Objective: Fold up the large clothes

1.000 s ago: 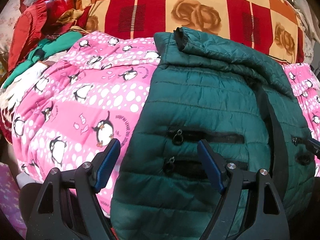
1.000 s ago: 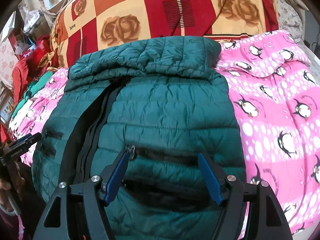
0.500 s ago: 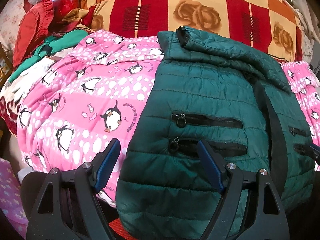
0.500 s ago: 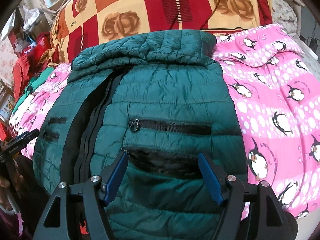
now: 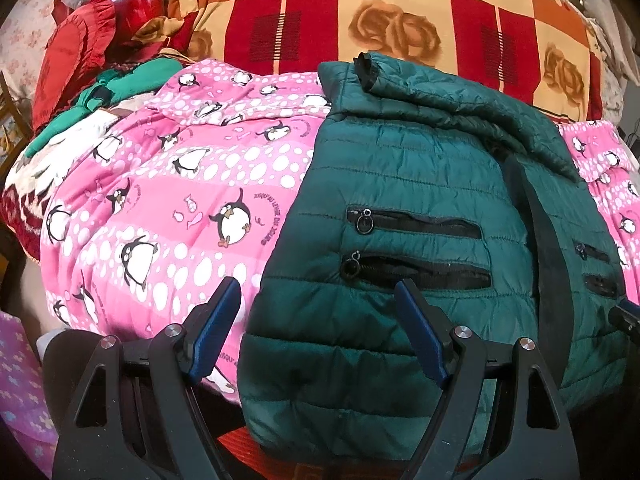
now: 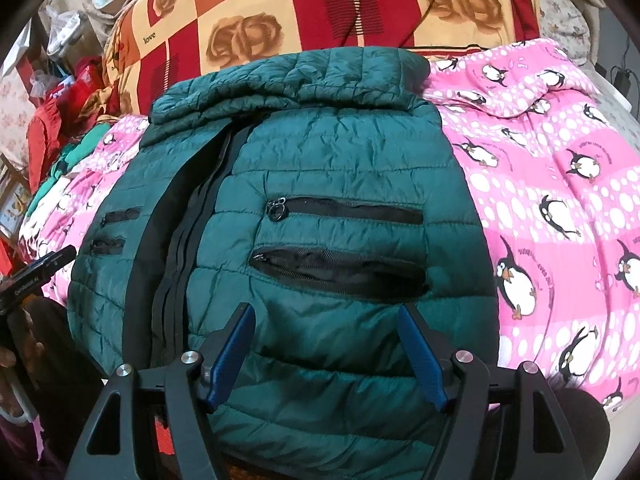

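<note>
Here, a dark green quilted puffer jacket lies front-up on a pink penguin-print quilt covering a bed, its hem draped over the near edge and its sleeves already turned across the chest below the collar. A red-and-orange checked blanket with rose motifs rises behind it, and a heap of red and green clothes sits at the far left.

The left gripper hovers over the jacket's left hem corner, its blue-padded fingers spread wide and holding nothing. The right gripper hangs above the lower right panel, just below the two black zip pockets, its fingers likewise apart and empty.

The jacket looks light, puffy and soft, with a slick nylon shell that would likely slide between smooth pads and spring back once released. A sound hold would probably be the stitched hem at each bottom corner, where the fabric is doubled and thinner, rather than the padded middle, which would compress and slip. The black central zipper band appears stiffer and could serve as a fold line. Lifting both corners evenly would seem wise, since the filling may let one side sag and undo the tucked sleeves.
</note>
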The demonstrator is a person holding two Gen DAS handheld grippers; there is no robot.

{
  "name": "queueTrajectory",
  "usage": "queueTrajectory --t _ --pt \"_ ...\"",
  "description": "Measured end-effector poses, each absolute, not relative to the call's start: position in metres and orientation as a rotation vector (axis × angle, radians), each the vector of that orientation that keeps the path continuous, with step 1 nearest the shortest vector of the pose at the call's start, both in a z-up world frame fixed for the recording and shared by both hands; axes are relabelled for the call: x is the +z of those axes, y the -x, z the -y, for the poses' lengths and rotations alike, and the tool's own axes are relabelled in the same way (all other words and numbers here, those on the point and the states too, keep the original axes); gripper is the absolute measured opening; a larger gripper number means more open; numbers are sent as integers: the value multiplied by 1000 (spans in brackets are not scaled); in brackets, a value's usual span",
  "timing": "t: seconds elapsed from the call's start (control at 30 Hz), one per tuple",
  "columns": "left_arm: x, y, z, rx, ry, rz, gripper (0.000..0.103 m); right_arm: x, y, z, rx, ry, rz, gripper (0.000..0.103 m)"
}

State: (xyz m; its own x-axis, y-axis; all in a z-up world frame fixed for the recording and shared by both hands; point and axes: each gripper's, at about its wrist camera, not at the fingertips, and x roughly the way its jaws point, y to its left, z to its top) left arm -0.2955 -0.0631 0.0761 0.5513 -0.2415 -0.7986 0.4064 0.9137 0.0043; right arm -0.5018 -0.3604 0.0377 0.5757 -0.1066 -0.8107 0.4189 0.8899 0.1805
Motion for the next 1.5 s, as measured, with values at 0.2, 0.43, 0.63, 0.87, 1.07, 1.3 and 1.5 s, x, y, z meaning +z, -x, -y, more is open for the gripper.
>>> queueTrajectory --t 0.2,0.43,0.63,0.87,1.07,1.3,1.5 --pt "71 300 61 -387 -202 -920 80 35 505 358 -313 -380 -920 71" --pt "66 302 59 -383 -203 -935 80 32 507 357 -310 -379 -931 72" --pt "61 304 57 -382 -204 -949 80 31 507 354 -303 -377 -938 74" --pt "57 305 56 -382 -206 -961 80 27 507 354 -299 -387 -946 74" --pt "54 305 56 -382 -208 -971 80 26 507 353 -297 -381 -951 75" --pt "50 303 53 -382 -202 -987 80 25 508 354 -295 -386 -958 75" --pt "47 301 51 -385 -199 -1003 80 23 507 354 -294 -383 -966 75"
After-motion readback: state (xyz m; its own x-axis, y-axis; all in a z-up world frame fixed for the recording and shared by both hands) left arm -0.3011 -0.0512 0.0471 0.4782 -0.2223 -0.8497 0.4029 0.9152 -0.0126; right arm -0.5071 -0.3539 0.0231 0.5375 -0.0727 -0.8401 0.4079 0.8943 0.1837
